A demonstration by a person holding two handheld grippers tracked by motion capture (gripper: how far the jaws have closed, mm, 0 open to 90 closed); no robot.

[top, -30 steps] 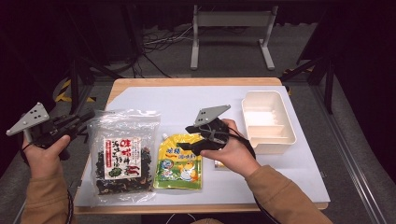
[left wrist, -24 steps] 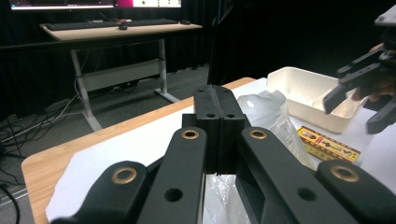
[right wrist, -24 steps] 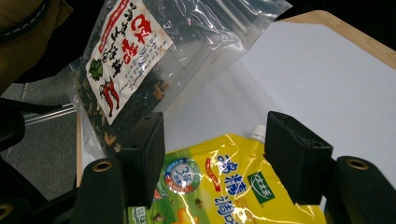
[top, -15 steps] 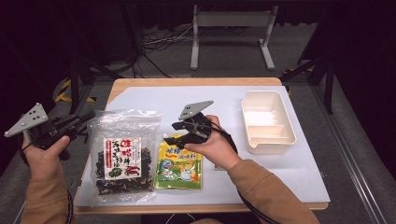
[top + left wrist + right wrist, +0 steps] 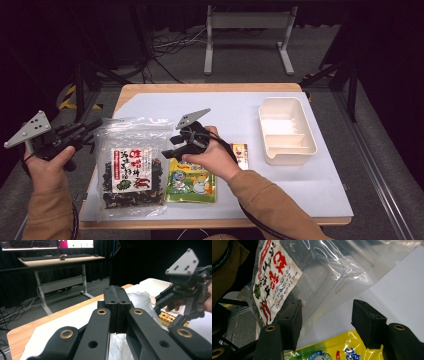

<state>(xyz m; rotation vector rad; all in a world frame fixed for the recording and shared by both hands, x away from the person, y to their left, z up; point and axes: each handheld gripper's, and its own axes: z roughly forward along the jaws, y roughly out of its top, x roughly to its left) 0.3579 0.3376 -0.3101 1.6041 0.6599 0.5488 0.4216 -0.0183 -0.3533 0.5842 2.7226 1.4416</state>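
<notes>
High view: a yellow snack pouch (image 5: 191, 181) is lying flat near the front edge of the counter (image 5: 320, 192), just right of a clear bag of dark dried seaweed (image 5: 131, 167) whose red-and-white label is facing up. The right gripper (image 5: 170, 148) is hovering over the pouch's far edge, pointing left toward the seam between pouch and bag, with its jaws standing apart and nothing between them; they have just been closing slightly. Right gripper view is showing the same spot from close in: the right gripper (image 5: 325, 322) is framing bare white counter, the yellow snack pouch (image 5: 337, 350) is sitting just below the gap, and the clear bag of dark dried seaweed (image 5: 312, 272) is running across the far left side beyond the jaws.

A small red-and-yellow box (image 5: 240, 155) is lying just right of the person's right hand (image 5: 212, 157). Farther right, well apart, a cream divided tray (image 5: 306, 125) is resting on the counter.

At the far left, off the counter's edge, the left gripper (image 5: 95, 123) is being held level with its jaws pressed fully together on nothing, as the left gripper view (image 5: 115, 297) is confirming.
</notes>
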